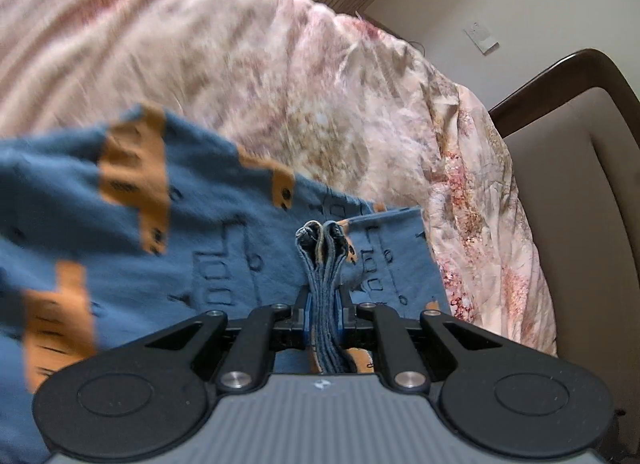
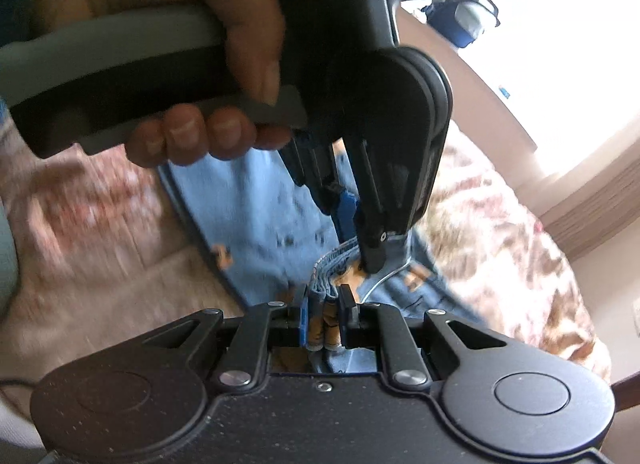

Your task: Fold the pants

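left tool (image 2: 372, 240) just beside right tool (image 2: 324, 316)

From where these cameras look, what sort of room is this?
Most likely a bedroom. A rumpled floral bedspread covers what looks like a bed, a padded headboard with a dark wooden rim stands behind it, and blue pants are being handled above the bedspread.

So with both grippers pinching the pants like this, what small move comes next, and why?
Probably carry both grips together over the spread part and lay the edge down. The left gripper and right gripper each clamp bunched layers of the blue pants, while the rest of the cloth lies on the floral bedspread.
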`<state>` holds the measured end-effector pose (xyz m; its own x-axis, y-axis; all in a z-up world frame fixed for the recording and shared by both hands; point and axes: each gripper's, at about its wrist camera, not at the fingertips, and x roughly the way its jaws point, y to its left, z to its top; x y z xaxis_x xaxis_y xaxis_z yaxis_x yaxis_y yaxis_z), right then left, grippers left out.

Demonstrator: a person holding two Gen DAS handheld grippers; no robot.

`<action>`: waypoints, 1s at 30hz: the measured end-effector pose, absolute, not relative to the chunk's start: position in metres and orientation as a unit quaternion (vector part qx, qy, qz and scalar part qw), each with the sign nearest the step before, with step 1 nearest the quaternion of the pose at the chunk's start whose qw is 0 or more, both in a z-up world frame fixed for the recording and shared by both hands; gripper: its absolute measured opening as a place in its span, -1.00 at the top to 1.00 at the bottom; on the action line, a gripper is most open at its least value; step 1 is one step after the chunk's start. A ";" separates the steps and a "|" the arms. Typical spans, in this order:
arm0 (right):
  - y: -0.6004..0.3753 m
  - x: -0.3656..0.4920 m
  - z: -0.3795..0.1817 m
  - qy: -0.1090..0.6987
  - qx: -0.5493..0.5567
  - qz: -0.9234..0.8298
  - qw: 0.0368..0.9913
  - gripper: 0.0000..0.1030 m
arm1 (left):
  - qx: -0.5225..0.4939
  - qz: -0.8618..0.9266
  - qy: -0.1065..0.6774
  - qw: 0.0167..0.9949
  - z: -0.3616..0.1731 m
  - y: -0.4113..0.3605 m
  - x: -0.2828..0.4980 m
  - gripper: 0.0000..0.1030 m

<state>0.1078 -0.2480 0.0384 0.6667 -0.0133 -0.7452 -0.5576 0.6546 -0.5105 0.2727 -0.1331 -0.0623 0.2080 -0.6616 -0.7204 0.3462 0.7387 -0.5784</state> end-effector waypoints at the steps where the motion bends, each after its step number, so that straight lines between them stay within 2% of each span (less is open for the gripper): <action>1: -0.244 0.107 0.041 0.368 -0.381 0.166 0.832 0.71 | -0.139 -0.327 0.532 0.769 -0.056 -0.127 0.273 0.78; 7: -0.208 0.111 0.047 0.341 -0.338 0.196 0.855 0.71 | -0.120 -0.305 0.521 0.788 -0.042 -0.076 0.274 0.78; 15: -0.176 0.114 0.006 0.362 -0.328 0.228 0.842 0.71 | -0.155 -0.288 0.541 0.775 -0.085 -0.038 0.278 0.76; 20: -0.170 0.104 -0.008 0.348 -0.360 0.231 0.834 0.62 | -0.174 -0.287 0.547 0.767 -0.091 -0.029 0.283 0.58; 21: -0.173 0.100 -0.006 0.344 -0.365 0.232 0.833 0.57 | -0.175 -0.285 0.543 0.771 -0.089 -0.028 0.282 0.41; 22: -0.176 0.093 -0.003 0.340 -0.371 0.232 0.832 0.31 | -0.170 -0.282 0.535 0.778 -0.085 -0.026 0.281 0.21; 23: -0.178 0.091 0.001 0.331 -0.380 0.231 0.832 -0.05 | -0.163 -0.278 0.523 0.789 -0.081 -0.026 0.279 0.09; 24: -0.185 0.088 0.008 0.319 -0.391 0.223 0.834 -0.23 | -0.158 -0.274 0.510 0.800 -0.077 -0.026 0.277 -0.10; 25: -0.195 0.086 0.015 0.303 -0.403 0.206 0.839 -0.46 | -0.153 -0.271 0.501 0.808 -0.074 -0.026 0.276 -0.22; 26: -0.205 0.086 0.020 0.291 -0.410 0.188 0.844 -0.59 | -0.146 -0.267 0.490 0.817 -0.072 -0.028 0.273 -0.28; 28: -0.232 0.095 0.030 0.272 -0.420 0.126 0.857 -0.68 | -0.137 -0.260 0.476 0.829 -0.072 -0.033 0.271 -0.56; 29: -0.246 0.105 0.032 0.266 -0.417 0.099 0.863 -0.83 | -0.134 -0.258 0.472 0.832 -0.072 -0.036 0.270 -0.60; 30: -0.257 0.116 0.033 0.266 -0.411 0.076 0.869 -0.89 | -0.126 -0.257 0.469 0.836 -0.073 -0.040 0.269 -0.62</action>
